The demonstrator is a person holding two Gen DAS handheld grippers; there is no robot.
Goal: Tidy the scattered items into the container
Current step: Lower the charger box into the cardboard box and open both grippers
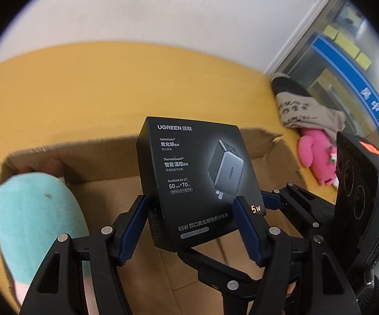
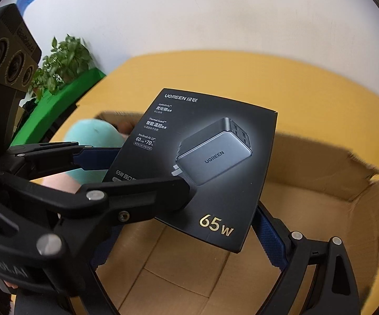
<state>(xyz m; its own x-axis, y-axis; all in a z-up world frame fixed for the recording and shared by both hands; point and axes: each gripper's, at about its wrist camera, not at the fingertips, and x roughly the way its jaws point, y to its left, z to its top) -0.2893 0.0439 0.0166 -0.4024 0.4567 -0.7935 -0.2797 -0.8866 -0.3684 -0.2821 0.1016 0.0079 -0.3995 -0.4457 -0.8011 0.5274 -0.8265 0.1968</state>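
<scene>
A black UGREEN charger box hangs tilted above the open cardboard box. My left gripper is shut on it, one blue pad on each long side. My right gripper comes in from the right and clamps the same box at its lower end. In the right wrist view the charger box fills the middle. A right fingertip presses its lower right edge; the other is hidden behind the left gripper. A teal plush item lies inside the cardboard box at its left end.
The cardboard box stands on a yellow table against a white wall. A pink plush toy and a grey printed cloth bag lie on the table right of the box. A potted plant stands beyond the table's left side.
</scene>
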